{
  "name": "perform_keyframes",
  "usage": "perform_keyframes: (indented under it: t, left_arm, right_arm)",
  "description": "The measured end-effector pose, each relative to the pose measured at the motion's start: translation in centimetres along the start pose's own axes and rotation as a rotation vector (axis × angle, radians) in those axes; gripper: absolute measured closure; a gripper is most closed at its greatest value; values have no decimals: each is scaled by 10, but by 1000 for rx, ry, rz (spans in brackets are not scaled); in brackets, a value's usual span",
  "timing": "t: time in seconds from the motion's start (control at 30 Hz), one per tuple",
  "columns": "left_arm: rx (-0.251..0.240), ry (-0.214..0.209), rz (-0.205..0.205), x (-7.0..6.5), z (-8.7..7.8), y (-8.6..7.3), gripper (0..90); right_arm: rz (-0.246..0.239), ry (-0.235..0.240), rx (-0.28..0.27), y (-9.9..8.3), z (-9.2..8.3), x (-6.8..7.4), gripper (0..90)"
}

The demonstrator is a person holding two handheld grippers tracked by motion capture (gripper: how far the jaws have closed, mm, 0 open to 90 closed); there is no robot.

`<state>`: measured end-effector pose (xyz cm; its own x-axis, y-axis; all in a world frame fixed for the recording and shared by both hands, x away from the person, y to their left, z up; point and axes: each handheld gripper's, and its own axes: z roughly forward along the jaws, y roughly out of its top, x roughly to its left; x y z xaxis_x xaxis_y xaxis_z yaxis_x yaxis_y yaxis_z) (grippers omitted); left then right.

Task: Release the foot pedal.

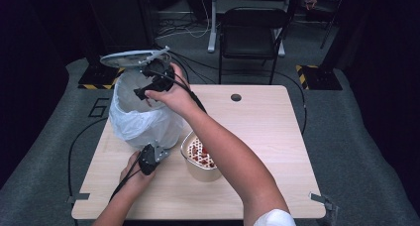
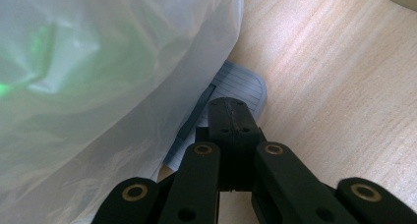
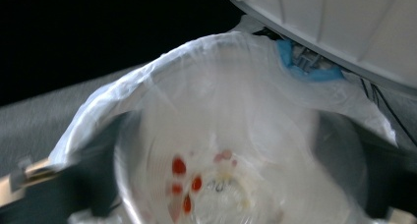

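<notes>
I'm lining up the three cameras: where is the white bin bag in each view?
High view: the white bin bag stands at the left of the table, under the raised grey lid.
Left gripper view: it covers the upper left.
Right gripper view: its open mouth spans the middle.
Shared landmark: the grey lid, top right in the right gripper view.

Pedal bin on table, left-rear, lid up. Food tub just right of it, nearer the front. Chair behind table. Left gripper on bin's pedal.
</notes>
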<state>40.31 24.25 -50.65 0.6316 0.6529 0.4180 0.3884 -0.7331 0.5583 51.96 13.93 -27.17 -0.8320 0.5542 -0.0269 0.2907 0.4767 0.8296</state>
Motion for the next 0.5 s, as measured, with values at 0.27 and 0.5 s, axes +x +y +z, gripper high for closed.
perform_keyframes:
  t: [0.27, 0.5]
  left_arm:
    - [-23, 21, -1, 0, 2, 0, 900]
    - [-4, -10, -26, 1, 0, 0, 900]
  right_arm:
    - [42, 7, -13, -14, -8, -1, 0]
    - [34, 11, 2, -39, -45, -9, 28]
